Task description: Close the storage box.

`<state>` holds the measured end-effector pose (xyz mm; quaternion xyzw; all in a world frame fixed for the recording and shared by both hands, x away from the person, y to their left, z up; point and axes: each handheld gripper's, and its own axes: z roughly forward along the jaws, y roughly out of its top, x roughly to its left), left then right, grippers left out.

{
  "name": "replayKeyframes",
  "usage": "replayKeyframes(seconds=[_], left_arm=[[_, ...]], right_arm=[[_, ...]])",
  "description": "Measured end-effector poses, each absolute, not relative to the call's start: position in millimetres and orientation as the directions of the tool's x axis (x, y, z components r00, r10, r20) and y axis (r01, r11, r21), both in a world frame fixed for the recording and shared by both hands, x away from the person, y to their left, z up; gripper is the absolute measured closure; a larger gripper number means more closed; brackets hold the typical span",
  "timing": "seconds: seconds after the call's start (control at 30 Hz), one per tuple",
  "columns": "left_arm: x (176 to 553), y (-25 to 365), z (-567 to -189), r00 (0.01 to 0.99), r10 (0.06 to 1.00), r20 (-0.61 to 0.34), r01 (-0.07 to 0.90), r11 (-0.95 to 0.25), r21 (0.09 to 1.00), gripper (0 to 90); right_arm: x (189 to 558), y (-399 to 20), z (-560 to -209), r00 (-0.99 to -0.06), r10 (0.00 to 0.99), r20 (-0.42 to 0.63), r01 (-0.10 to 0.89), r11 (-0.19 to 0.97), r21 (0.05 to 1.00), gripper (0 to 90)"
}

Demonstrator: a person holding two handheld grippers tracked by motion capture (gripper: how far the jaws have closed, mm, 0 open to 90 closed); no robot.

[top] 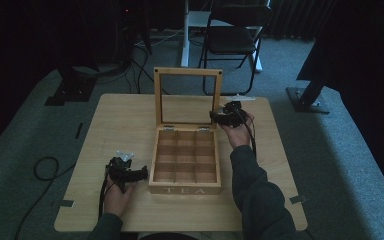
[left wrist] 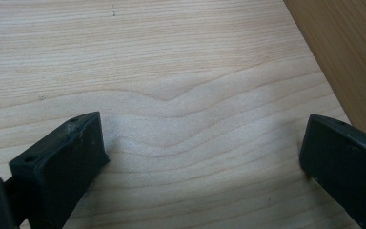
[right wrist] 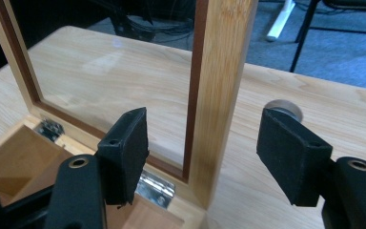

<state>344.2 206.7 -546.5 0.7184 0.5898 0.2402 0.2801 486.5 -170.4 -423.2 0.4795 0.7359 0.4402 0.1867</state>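
Observation:
A wooden tea box (top: 185,189) stands in the middle of the table with its glass lid (top: 187,73) upright and its compartments bare. My right gripper (top: 219,117) is at the lid's right edge near the hinges. In the right gripper view its jaws (right wrist: 202,157) straddle the lid's right frame post (right wrist: 221,71), with a gap on each side, so it is open. A metal hinge (right wrist: 157,188) shows just below. My left gripper (top: 142,172) rests low over the table beside the box's left wall (left wrist: 348,57). Its jaws (left wrist: 200,157) stand wide with only bare wood between them.
The light wooden table (top: 130,115) has free room left and right of the box. A small round grey disc (right wrist: 283,109) lies on the table behind my right jaw. Beyond the table stand a folding chair (top: 235,35) and dark stands; a cable loop (top: 45,167) lies on the carpet.

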Motion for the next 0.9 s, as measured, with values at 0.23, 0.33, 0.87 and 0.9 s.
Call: replayKeyframes(seconds=[0.23, 0.33, 0.87, 0.9], left_arm=[[344.2, 206.7, -546.5, 0.189, 0.982, 0.015, 0.713, -0.148, 0.686, 1.6], [344.2, 206.7, -546.5, 0.189, 0.982, 0.015, 0.713, -0.148, 0.686, 1.6], [344.2, 206.7, -546.5, 0.189, 0.982, 0.014, 0.713, -0.147, 0.686, 1.6], [344.2, 206.6, -546.5, 0.189, 0.982, 0.014, 0.713, -0.147, 0.686, 1.6]], right_arm=[[497.2, -163.5, -421.6, -0.484, 0.86, 0.161, 0.536, 0.146, 0.832, 34.5], [500.5, -162.4, -420.6, -0.496, 0.85, 0.178, 0.538, 0.14, 0.831, 35.4], [512.7, -160.6, -410.4, -0.532, 0.833, 0.156, 0.507, 0.165, 0.846, 38.1], [513.1, -160.9, -409.8, -0.534, 0.831, 0.156, 0.502, 0.164, 0.849, 38.6]])
